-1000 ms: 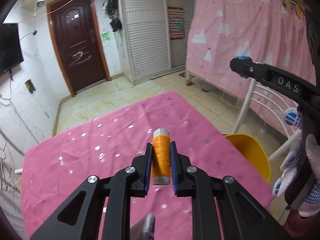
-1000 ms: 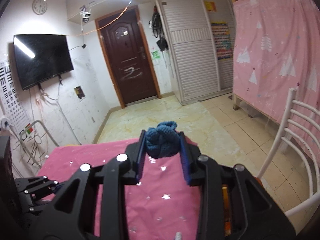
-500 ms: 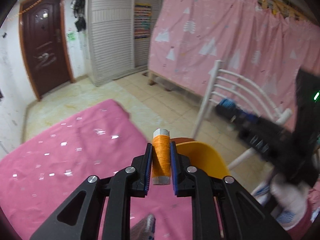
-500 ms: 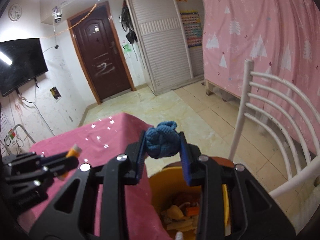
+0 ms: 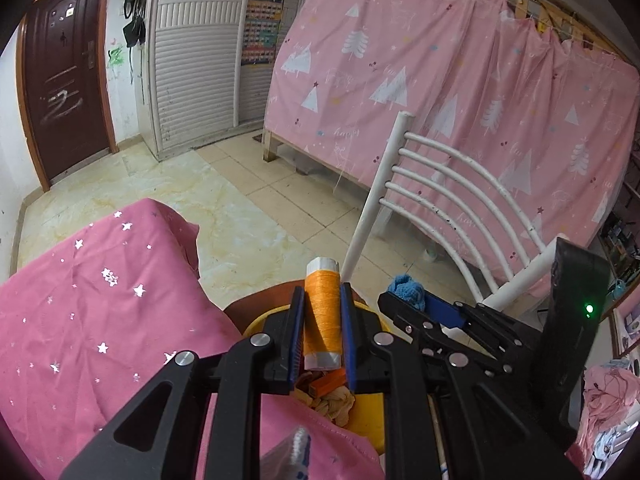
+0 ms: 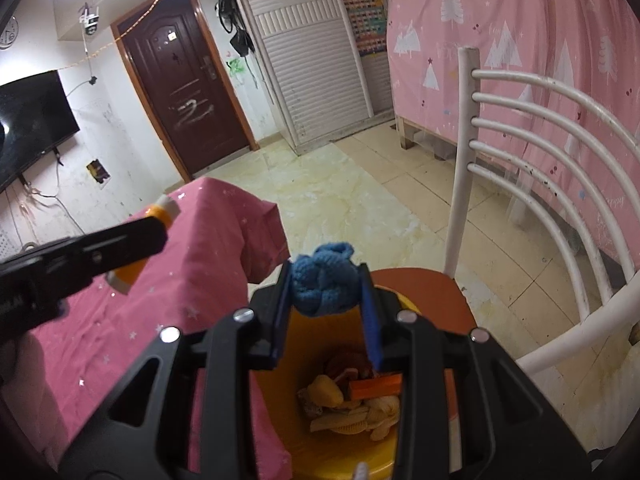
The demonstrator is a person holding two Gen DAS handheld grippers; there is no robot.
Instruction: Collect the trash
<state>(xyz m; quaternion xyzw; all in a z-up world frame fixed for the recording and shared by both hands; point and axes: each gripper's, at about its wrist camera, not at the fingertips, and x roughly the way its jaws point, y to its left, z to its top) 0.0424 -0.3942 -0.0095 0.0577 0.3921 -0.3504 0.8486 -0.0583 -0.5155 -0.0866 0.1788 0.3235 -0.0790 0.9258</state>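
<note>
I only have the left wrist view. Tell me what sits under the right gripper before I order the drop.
Observer: In the right wrist view the right gripper, shut on the blue yarn ball, hangs over the open yellow bin.
Operator: Report what is in that bin.
Observer: Pale snack-like scraps and an orange stick lie at the bottom.
Operator: Say what the bin stands on.
Observer: A red-brown chair seat, its white back to the right.
Operator: Now place my left gripper.
Observer: The left gripper, shut on the orange thread spool, is over the pink cloth, left of the bin.
</note>
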